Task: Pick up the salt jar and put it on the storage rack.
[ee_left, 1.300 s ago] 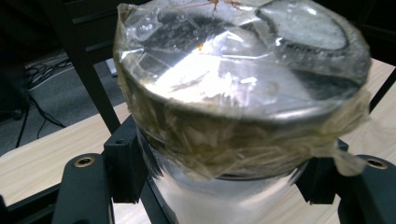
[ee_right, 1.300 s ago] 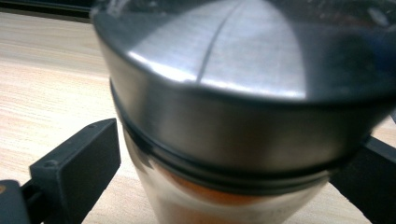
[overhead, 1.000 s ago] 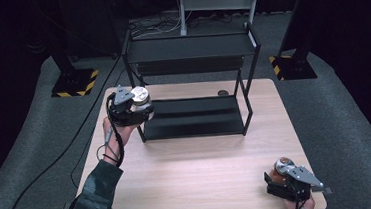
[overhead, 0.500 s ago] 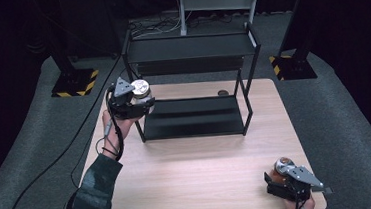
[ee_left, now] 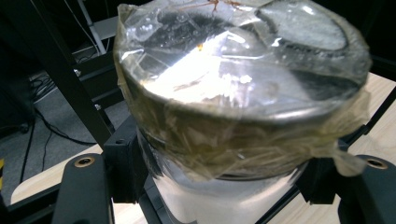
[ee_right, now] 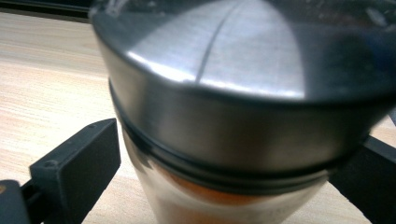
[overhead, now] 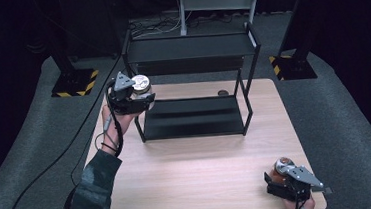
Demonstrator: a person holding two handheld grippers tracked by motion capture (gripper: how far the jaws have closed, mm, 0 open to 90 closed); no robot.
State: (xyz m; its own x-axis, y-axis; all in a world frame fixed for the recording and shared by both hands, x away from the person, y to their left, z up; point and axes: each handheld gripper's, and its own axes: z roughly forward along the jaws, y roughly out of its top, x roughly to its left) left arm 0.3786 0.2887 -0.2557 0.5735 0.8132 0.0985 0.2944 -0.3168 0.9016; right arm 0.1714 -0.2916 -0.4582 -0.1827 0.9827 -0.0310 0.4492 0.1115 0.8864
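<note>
The person's left forearm reaches up along the left edge of the wooden surface (overhead: 203, 158), sleeve patterned dark, and the left tool (overhead: 132, 97) is held up beside the front-left post of the black two-tier shelf rack (overhead: 192, 84). Its jaws are clamped on a glass jar (ee_left: 233, 116) with white contents, the lid wrapped over with crinkled, yellowish clear tape that catches the light. From above, the jar sits level with the rack's left side, just outside the lower shelf.

The right hand rests low at the near right corner of the surface, where the right tool (overhead: 285, 179) grips a second jar (ee_right: 243, 116). This one has a plain brushed-metal lid with a dark ring under it and orange contents behind the glass. Whether it touches the wood I cannot tell.

A small dark round object (overhead: 222, 92) lies on the surface behind the rack's lower shelf.
</note>
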